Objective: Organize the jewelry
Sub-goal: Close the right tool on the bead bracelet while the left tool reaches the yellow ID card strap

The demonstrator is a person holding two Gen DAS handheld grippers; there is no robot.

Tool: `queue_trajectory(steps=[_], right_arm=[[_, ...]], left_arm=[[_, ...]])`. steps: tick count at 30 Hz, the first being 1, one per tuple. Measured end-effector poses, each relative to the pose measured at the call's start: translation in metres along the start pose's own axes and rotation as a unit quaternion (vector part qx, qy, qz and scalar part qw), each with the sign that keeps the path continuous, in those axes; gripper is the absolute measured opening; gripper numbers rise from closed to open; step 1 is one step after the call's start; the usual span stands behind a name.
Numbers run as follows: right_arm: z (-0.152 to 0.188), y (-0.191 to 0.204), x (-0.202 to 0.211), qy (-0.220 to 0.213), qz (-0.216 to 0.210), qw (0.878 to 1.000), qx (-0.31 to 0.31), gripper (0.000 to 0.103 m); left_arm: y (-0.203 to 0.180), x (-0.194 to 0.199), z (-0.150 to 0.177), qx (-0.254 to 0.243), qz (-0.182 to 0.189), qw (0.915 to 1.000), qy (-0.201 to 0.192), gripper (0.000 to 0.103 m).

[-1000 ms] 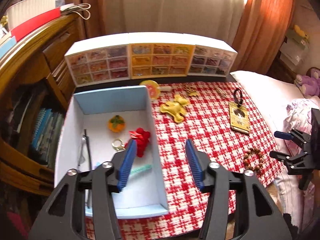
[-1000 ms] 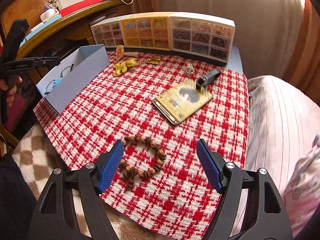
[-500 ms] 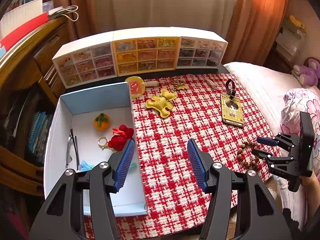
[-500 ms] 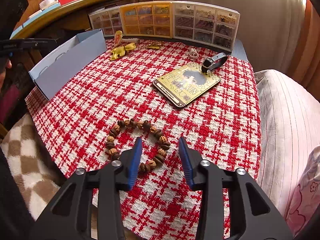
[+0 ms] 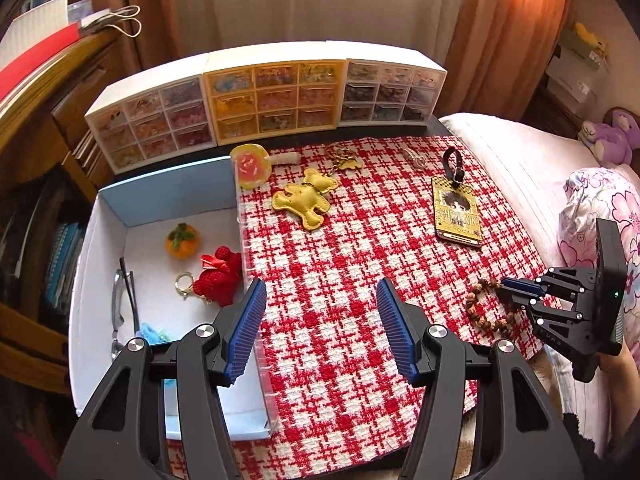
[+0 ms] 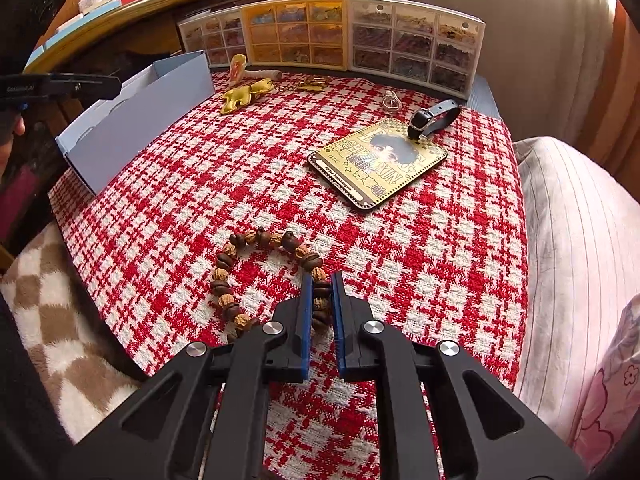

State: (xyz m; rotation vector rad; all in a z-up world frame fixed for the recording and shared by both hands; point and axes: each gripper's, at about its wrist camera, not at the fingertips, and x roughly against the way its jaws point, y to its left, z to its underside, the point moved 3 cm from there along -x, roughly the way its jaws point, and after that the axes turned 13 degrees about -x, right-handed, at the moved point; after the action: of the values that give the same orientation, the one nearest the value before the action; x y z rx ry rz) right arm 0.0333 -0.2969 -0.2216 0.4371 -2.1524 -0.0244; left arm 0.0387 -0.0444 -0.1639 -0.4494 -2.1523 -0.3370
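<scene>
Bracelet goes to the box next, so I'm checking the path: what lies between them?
Only bare checked cloth between bracelet and box, per the left wrist view.

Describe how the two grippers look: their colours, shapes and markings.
Both are matte black frames with triangular cut-outs and round silver bolts. The left gripper has two fingers lined with ribbed blue pads. The right gripper is built the same; the left view shows its boxy black body, a green light and faint lettering on it. No cables or sleeves are visible.

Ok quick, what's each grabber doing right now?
Left gripper: open, holding nothing, above the checked cloth.
Right gripper: closed on the bead bracelet.
</scene>
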Motion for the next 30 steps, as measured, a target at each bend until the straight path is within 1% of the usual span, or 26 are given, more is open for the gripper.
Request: queue_trajectory(steps=[2,5,8,12,15,18,23,27,30], right_arm=[[0.001,0.001,0.000,-0.004,0.003,1.000,0.006,0.010],[0.002,0.002,0.000,-0.009,0.003,1.000,0.005,0.010],[0.002,0.000,0.000,-0.007,-0.003,1.000,-0.001,0.010],[0.001,0.001,0.000,-0.001,-0.002,1.000,-0.001,0.010],[0.001,0.002,-0.001,-0.002,0.002,1.000,0.008,0.010],[0.002,0.003,-0.001,-0.004,0.002,1.000,0.008,0.010],[0.001,0.001,0.000,-0.004,-0.004,1.000,0.004,0.010],[0.002,0.000,0.001,-0.007,-0.013,1.000,-0.004,0.011],[0.002,-0.001,0.001,-0.007,-0.019,1.000,-0.004,0.011]], left_arm=[[-0.004,-0.004,-0.007,-0.004,0.003,1.0000,0.000,0.058],[-0.016,-0.014,-0.030,-0.018,0.021,0.9996,-0.005,0.058],[-0.041,-0.030,-0.058,-0.045,0.050,0.9977,-0.006,0.058],[-0.078,-0.055,-0.097,-0.086,0.065,0.9942,-0.007,0.058],[-0.100,-0.076,-0.123,-0.098,0.080,0.9920,-0.007,0.058],[-0.118,-0.099,-0.147,-0.108,0.085,0.9905,-0.001,0.058],[-0.138,-0.136,-0.170,-0.117,0.097,0.9881,0.020,0.058],[-0.151,-0.161,-0.175,-0.131,0.097,0.9856,0.045,0.058],[-0.159,-0.171,-0.177,-0.142,0.096,0.9839,0.050,0.058]])
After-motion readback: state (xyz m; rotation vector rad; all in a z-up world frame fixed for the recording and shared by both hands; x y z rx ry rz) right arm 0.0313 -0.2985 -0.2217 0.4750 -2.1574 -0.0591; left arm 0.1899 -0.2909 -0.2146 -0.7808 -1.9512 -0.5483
